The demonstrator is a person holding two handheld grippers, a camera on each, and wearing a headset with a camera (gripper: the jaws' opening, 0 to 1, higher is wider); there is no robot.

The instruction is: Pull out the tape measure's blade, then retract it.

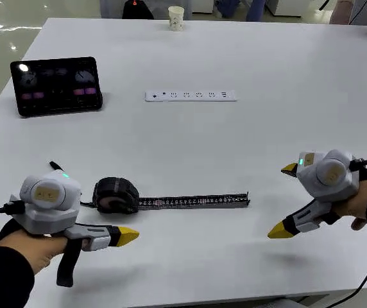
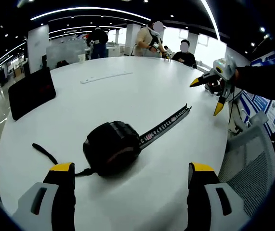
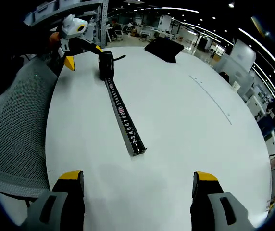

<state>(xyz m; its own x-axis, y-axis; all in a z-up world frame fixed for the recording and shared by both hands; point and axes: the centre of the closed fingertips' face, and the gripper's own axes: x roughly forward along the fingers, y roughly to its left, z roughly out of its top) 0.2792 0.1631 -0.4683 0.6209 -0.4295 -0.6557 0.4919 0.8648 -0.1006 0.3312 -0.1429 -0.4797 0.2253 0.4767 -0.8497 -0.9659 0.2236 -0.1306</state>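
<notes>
Tape measure, black round rubber-cased point(image 1: 115, 195), sits on the white table point(image 1: 267, 128) near the front edge. Its dark numbered steel blade point(image 1: 193, 201) lies flat to the right, hook end free. Nothing grips it.

Left gripper point(image 2: 132, 168): yellow-tipped jaws spread, case just ahead and between their lines, not touching. Reads as lined up to pin the case.

Right gripper point(image 1: 284, 200): jaws also spread, empty, aimed at the blade's end, near but apart.

My read: pull-out done, retract not yet. Blade lying out unheld suggests the lock is on or friction is enough; can't see a lock button.

Thin black wrist strap point(image 2: 43, 153) trails from the case away from the blade, clear of both grippers.

Risk: freed blade whips back, and the case skids if not braced.
</notes>
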